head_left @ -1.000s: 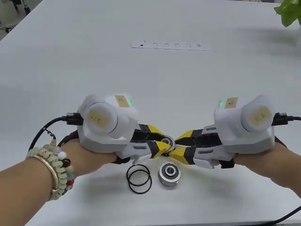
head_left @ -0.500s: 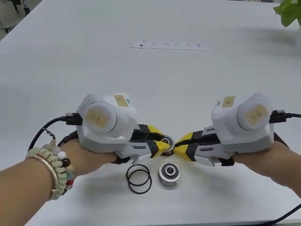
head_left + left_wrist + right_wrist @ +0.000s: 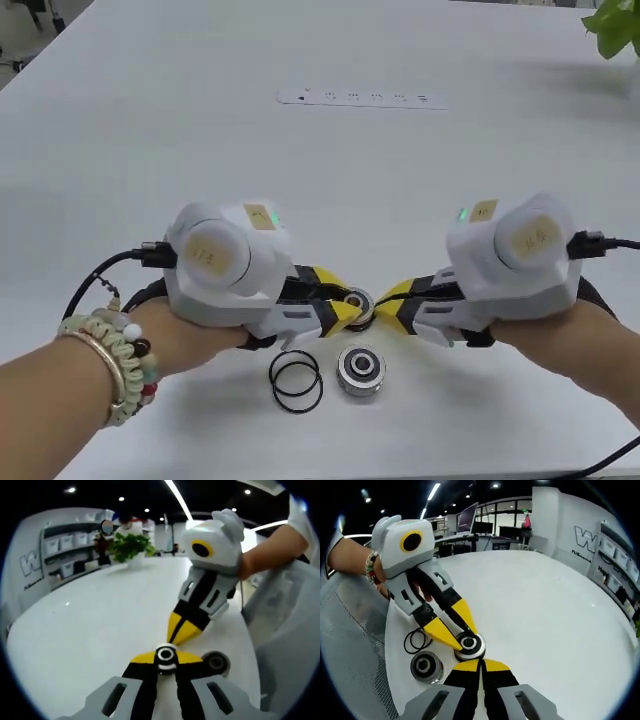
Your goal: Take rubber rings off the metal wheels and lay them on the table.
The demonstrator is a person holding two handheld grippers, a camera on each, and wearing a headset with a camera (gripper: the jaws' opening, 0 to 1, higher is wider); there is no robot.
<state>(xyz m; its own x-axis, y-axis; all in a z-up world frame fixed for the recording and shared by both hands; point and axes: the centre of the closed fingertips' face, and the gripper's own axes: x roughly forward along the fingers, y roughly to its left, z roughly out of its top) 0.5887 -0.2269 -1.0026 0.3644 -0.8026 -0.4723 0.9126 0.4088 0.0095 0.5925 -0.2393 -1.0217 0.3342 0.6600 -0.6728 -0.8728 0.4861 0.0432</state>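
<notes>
Clamping left gripper (image 3: 166, 658): jaws closed on small silver metal wheel (image 3: 470, 644).
Right gripper (image 3: 481, 664): jaws pressed together, tips meeting it.
White table (image 3: 450, 150): second wheel (image 3: 360, 368), black rubber rings (image 3: 296, 378) at 9 o'clock.

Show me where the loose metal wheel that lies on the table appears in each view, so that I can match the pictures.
Head view: the loose metal wheel sits bottom centre, just right of the two black rubber rings.
Left gripper view: the wheel is low right, beside the left claw.
Right gripper view: it is lower left, below the rings.
Shared landmark: the second wheel, gripped in the left claw.
</notes>
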